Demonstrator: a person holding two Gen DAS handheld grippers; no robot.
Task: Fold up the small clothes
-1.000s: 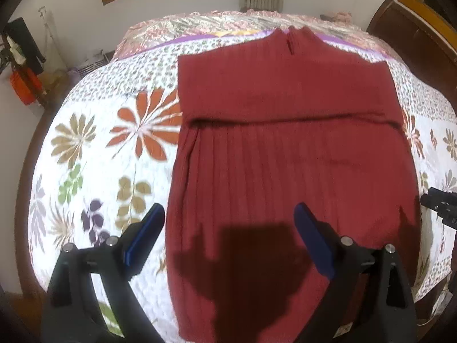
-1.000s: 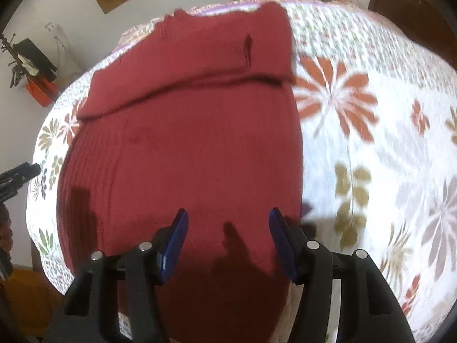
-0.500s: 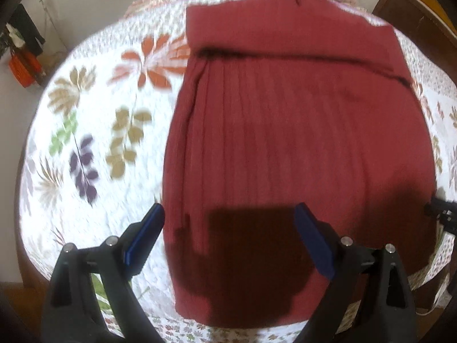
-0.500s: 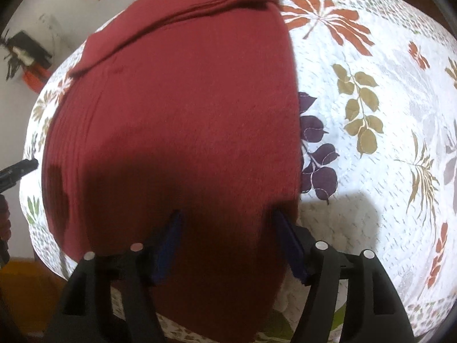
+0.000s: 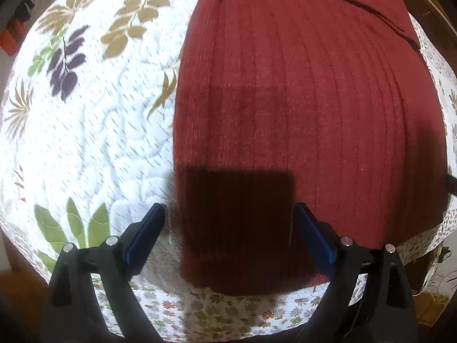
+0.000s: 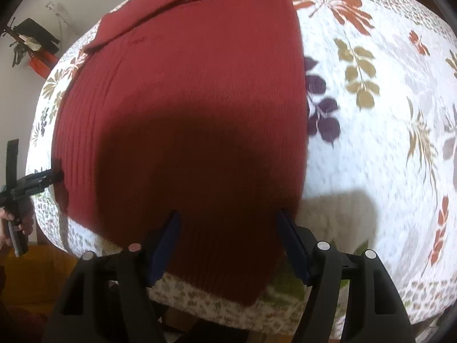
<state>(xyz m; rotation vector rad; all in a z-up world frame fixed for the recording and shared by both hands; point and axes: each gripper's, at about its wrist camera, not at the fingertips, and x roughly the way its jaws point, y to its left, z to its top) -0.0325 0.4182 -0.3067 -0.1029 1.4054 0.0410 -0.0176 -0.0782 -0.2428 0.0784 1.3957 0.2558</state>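
Sweater (image 5: pixel 300 100) fabric, dark red and ribbed, is framed by both hand-held grippers at its near hem. The left gripper (image 5: pixel 228 234) is seen with its blue-padded fingers (image 5: pixel 145 231) spread wide, nothing being clasped between them; the sweater's near left corner lies in the gap, and a square shadow is cast on the knit there. The right gripper (image 6: pixel 228 243) is likewise held with its jaws apart, the near right corner of the hem lying between its blue pads (image 6: pixel 291 245), and no cloth is seen pinched.

In the right wrist view the left gripper is also visible at the far left edge, gripped by a person's hand (image 6: pixel 17 223), its tip just beside the sweater's left side.

Further out, the garment is spread flat on a white quilted bedspread (image 5: pixel 85 128) printed with orange, purple, olive and green leaves. At the far end of the sweater a folded-over band (image 6: pixel 182 5) is laid across its width. The near hem reaches the bed's edge, where a small-flowered border (image 5: pixel 222 311) is shown. A white wall (image 6: pixel 71 3) is seen beyond the bed.
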